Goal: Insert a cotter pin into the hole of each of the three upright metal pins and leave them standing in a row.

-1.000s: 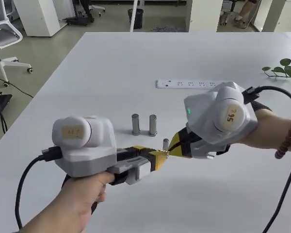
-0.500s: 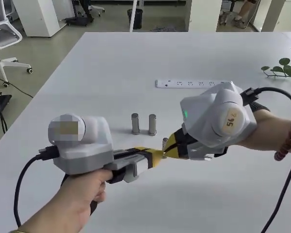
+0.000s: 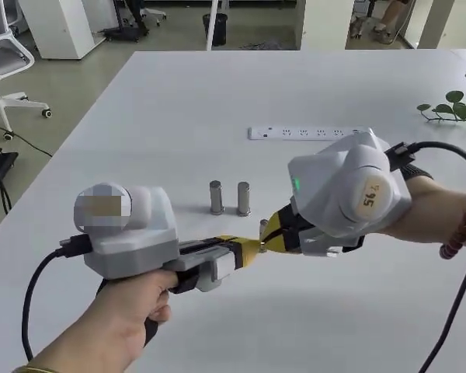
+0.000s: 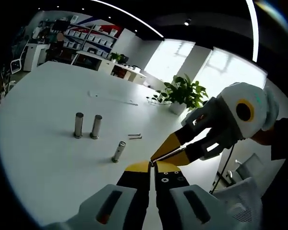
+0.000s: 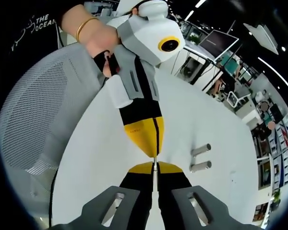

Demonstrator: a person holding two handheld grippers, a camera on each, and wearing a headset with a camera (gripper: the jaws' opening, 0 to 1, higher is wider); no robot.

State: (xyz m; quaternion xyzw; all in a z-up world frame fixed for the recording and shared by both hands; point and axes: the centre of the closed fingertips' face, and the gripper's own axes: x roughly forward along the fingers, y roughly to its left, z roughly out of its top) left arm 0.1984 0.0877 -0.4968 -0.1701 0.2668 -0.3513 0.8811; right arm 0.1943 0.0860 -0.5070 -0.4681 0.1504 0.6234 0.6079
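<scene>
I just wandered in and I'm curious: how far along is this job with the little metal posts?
Done: three short upright grey metal pins stand on the white table, none visibly holding a cotter pin. In hand: the left gripper and right gripper, both shut, meet tip to tip on a thin metal piece, likely a cotter pin. Left: seemingly all three insertions.

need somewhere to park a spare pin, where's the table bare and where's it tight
Bare: the table beyond the power strip, and left of the two standing pins. Crowded: by the third pin, where the left gripper and right gripper meet tip to tip.
</scene>
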